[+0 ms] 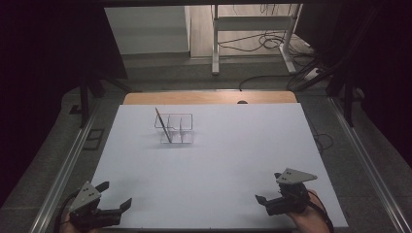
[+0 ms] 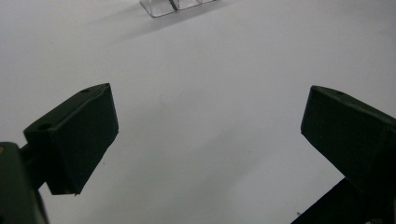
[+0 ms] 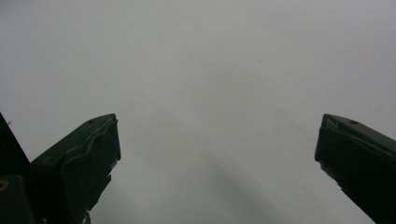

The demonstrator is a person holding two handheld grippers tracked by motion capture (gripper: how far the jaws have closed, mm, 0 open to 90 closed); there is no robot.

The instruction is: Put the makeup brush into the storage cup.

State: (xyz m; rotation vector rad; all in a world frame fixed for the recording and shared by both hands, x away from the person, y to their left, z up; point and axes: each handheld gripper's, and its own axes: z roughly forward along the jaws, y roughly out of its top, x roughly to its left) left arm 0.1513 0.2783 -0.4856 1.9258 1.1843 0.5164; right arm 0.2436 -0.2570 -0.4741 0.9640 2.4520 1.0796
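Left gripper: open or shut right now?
Open. In the left gripper view the left gripper has its two black jaws spread wide with only bare white table between them; nothing is held.

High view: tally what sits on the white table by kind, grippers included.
Clear compartment holder: 1
Thin dark stick leaning in it: 1
Black grippers, left and right, both open: 2
Total: 4

surface: white table (image 1: pixel 218 165) | on it: clear divided holder (image 1: pixel 177 129), thin stick inside (image 1: pixel 163 124)
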